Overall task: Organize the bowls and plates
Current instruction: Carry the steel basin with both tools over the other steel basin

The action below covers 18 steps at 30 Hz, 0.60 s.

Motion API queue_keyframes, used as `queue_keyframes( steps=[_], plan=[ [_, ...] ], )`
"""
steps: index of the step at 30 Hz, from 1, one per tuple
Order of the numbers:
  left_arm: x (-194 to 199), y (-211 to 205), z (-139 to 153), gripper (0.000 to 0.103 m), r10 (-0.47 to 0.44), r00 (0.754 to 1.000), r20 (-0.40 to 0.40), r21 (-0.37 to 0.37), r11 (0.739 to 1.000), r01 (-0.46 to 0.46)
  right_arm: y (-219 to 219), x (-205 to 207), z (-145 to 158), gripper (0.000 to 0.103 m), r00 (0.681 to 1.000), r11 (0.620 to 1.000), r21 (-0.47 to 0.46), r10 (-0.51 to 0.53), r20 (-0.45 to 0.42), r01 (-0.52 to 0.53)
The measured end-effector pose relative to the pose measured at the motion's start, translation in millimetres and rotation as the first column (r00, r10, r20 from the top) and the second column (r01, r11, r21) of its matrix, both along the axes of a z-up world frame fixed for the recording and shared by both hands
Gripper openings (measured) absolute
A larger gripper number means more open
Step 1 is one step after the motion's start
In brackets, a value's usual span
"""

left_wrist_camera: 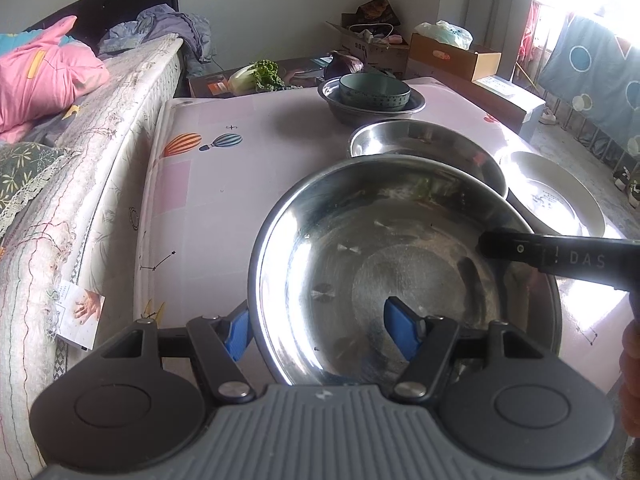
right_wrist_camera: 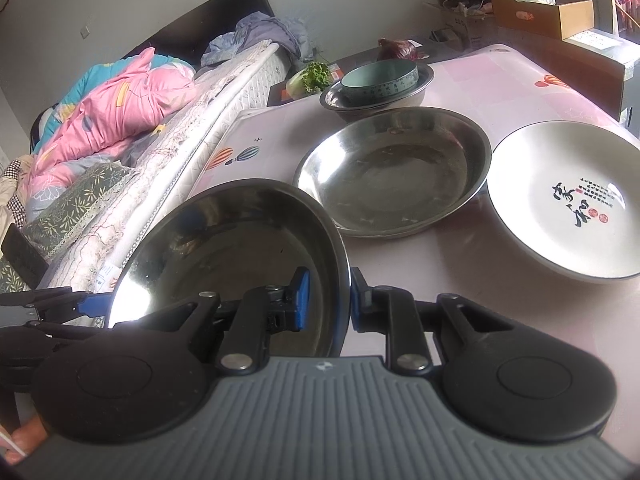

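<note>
A wide steel plate (left_wrist_camera: pixel 400 248) (right_wrist_camera: pixel 224 240) is held tilted above the near end of the table. My right gripper (right_wrist_camera: pixel 330 300) is shut on its right rim, one blue pad inside and one outside; in the left wrist view it reaches in from the right (left_wrist_camera: pixel 486 245). My left gripper (left_wrist_camera: pixel 318 334) is open and straddles the plate's left rim, with the outer pad close to the rim and the inner pad well inside. A second steel plate (right_wrist_camera: pixel 396 172) lies just beyond. A white plate (right_wrist_camera: pixel 568 200) with black writing lies to its right.
At the far end of the pink-clothed table (left_wrist_camera: pixel 208 184), a teal bowl (right_wrist_camera: pixel 380 78) sits inside a steel bowl (right_wrist_camera: pixel 340 104). A bed (left_wrist_camera: pixel 80 184) with pink bedding runs along the table's left side. Cardboard boxes (left_wrist_camera: pixel 452 54) and vegetables (left_wrist_camera: pixel 256 76) lie beyond.
</note>
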State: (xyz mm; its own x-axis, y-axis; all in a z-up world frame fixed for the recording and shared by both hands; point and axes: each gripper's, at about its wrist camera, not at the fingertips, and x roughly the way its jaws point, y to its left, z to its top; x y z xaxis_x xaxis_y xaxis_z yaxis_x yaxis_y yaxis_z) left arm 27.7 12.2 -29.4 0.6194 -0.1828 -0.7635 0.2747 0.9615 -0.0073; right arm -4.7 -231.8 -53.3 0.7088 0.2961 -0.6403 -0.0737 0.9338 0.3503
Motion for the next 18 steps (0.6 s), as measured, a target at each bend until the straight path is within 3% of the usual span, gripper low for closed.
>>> queue_keyframes(
  steps=[18],
  plan=[
    [37, -39, 17, 0.069, -0.069, 0.997, 0.028, -0.007, 0.998, 0.069, -38, 20, 18, 0.021, 0.997, 0.998, -0.008, -0.069, 0.027, 0.069]
  ],
)
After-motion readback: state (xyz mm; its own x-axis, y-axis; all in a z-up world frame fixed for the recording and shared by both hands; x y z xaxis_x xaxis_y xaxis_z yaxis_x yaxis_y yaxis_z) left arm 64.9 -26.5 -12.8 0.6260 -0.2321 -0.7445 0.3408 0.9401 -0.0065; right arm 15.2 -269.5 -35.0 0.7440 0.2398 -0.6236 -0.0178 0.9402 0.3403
